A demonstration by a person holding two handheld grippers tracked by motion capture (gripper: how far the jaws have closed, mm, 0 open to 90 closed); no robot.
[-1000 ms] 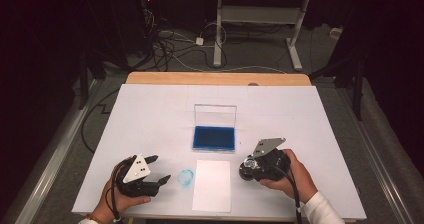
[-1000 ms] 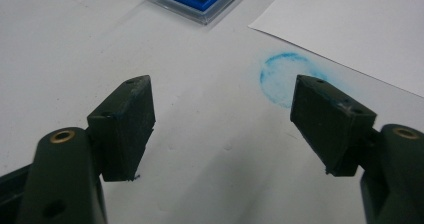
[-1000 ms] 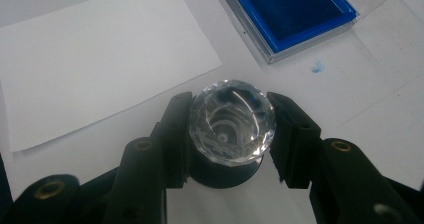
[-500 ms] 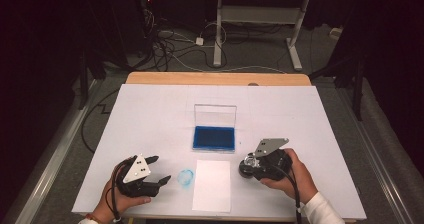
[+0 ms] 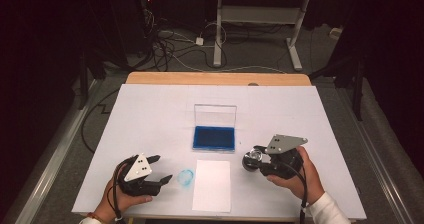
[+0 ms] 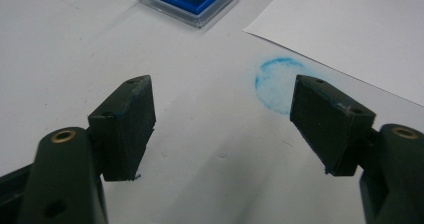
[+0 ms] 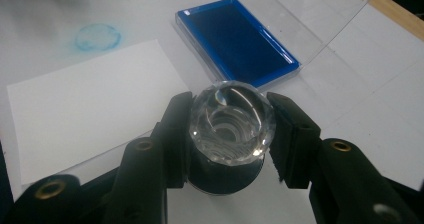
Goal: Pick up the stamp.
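Lab workspace: you sit at a white-covered tabletop (image 5: 150, 114), loose cables (image 5: 170, 41) on grey floor (image 5: 325, 49), dark surrounds.

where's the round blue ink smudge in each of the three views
High view: the blue ink smudge lies on the table low and left of centre, between the left gripper and the white paper.
Left gripper view: upper right of centre, just beyond the right-hand jaw.
Right gripper view: top left, above the paper's corner.
Shared landmark: the open blue ink pad, beyond the paper in all three.
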